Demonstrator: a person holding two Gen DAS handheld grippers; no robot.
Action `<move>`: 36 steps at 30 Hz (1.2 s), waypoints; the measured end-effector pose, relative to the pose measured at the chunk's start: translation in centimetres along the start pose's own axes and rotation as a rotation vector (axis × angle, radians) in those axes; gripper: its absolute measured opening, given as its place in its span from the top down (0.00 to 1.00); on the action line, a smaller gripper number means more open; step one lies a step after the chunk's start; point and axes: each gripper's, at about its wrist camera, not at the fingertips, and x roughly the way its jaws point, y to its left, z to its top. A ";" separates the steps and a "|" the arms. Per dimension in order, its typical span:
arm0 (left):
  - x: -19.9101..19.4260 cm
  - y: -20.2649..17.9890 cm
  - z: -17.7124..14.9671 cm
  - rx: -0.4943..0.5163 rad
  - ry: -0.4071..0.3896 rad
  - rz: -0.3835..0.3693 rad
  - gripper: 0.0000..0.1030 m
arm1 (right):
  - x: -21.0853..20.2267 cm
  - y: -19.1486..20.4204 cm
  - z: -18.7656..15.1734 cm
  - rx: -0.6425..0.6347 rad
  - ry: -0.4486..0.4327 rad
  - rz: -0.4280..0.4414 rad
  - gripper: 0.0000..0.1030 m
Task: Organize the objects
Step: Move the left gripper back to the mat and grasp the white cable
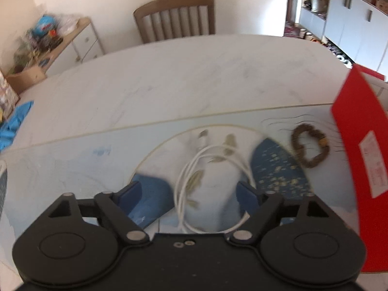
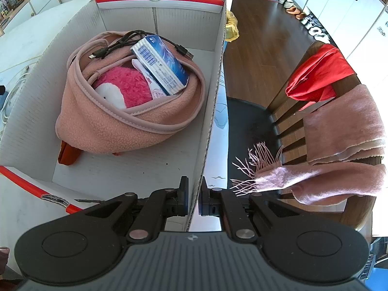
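Note:
In the left wrist view a coiled white cable [image 1: 208,167] lies on a blue-and-white patterned mat [image 1: 72,165]. My left gripper [image 1: 189,188] hangs over it, open, its blue pads [image 1: 132,194] on either side of the coil and not pressing on it. A brown bead bracelet [image 1: 309,145] rests to the right, near the red outer wall of the box [image 1: 359,150]. In the right wrist view my right gripper [image 2: 193,189] is shut on the near right wall of the white-lined cardboard box [image 2: 208,131].
Inside the box sits a pink fleece bag [image 2: 116,123] holding a pink plush toy [image 2: 126,87], a blue tissue pack [image 2: 162,63] and a black USB cable [image 2: 126,41]. A chair [image 2: 291,111] draped with a pink scarf [image 2: 339,150] stands right of the table; another chair [image 1: 174,19] stands at the far side.

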 end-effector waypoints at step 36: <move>2.2 1.9 -0.2 -0.054 0.030 -0.083 0.95 | 0.0 0.8 0.3 -0.007 0.012 -0.026 0.94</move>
